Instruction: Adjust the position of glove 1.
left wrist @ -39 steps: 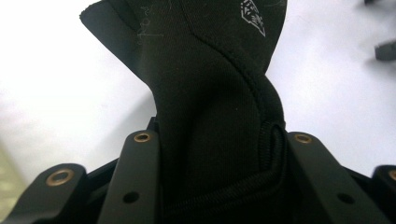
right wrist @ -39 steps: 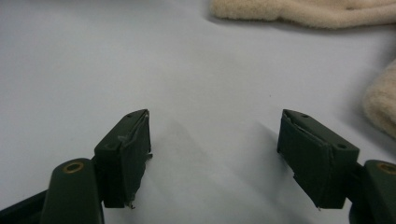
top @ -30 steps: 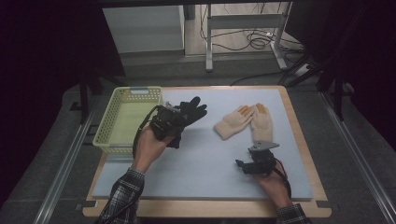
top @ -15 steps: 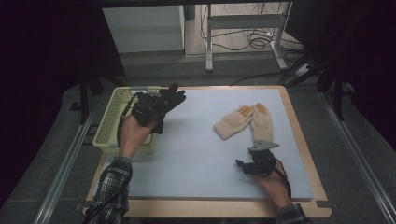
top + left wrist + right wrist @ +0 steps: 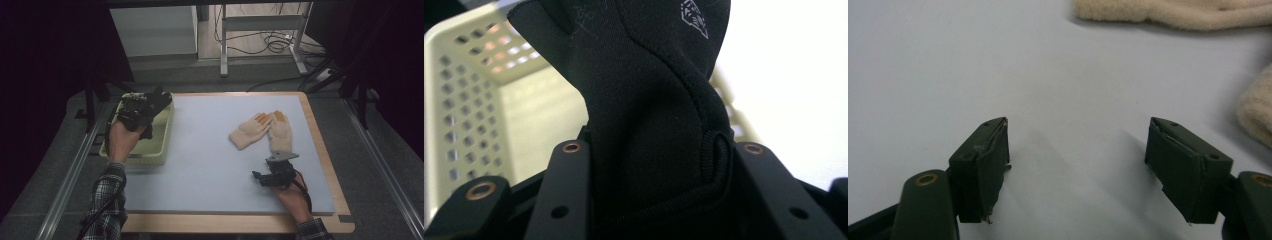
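Blue mat (image 5: 200,165) covers most of the wooden table (image 5: 235,224) and gives the soft items a flat, plain working surface.

Pale green basket (image 5: 162,135) sits at the mat's 9 o'clock edge, open side up, apparently the drop-off bin. In the left gripper view its perforated wall (image 5: 469,100) lies directly behind the load.

Pair of cream gloves (image 5: 262,131) lies at about 2 o'clock on the mat, the two touching and splayed apart at the cuffs, flat and untouched. Likely next in line.

Black glove (image 5: 157,100) hangs over the basket, pinched in the left gripper (image 5: 137,111). The jaws are clamped on the fabric at both sides (image 5: 649,150), though they have just been easing apart slightly, with the glove between them. Judgement: release into the basket is beginning. The risk is the glove draping over the rim.

Right gripper (image 5: 274,175) rests low at 5 o'clock on the mat, just below the cream gloves. Its jaws stand wide apart with nothing between them (image 5: 1078,165), presumably parked and ready to reach for a cream glove.
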Demonstrator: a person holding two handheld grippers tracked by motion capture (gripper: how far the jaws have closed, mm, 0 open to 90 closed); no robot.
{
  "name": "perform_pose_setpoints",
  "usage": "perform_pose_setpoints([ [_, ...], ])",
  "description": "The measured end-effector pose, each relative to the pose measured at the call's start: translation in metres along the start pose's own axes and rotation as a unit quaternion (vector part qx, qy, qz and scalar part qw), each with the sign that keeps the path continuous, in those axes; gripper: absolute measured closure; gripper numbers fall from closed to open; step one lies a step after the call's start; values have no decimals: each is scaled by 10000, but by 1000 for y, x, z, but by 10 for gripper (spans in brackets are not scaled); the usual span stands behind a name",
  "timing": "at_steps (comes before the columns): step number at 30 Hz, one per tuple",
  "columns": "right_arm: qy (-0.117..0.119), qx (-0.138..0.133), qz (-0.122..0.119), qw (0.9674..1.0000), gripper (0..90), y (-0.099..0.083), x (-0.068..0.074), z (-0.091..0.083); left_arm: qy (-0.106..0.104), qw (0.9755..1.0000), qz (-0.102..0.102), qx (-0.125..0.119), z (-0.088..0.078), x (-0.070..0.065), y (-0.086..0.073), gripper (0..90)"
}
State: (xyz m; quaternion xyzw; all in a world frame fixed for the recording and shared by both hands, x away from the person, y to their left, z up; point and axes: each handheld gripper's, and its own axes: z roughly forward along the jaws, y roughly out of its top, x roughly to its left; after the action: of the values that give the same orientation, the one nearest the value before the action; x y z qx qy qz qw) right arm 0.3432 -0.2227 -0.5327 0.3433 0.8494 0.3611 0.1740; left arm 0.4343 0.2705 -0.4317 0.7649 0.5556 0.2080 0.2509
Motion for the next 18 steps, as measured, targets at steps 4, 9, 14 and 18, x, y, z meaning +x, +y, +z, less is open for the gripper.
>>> perform_pose_setpoints([
  [4, -1, 0, 0, 10000, 253, 0, 0, 0, 83, 9998, -136, 132, 8, 16, -8, 591],
  [9, -2, -2, 0, 10000, 253, 0, 0, 0, 129, 9989, -333, 318, 23, 33, -17, 586],
  [14, -3, -2, -1, 10000, 253, 0, 0, 0, 196, 9972, -366, 616, 41, 41, -20, 584],
  [18, -2, -1, 0, 10000, 253, 0, 0, 0, 268, 9953, -358, 864, 55, 44, -19, 576],
])
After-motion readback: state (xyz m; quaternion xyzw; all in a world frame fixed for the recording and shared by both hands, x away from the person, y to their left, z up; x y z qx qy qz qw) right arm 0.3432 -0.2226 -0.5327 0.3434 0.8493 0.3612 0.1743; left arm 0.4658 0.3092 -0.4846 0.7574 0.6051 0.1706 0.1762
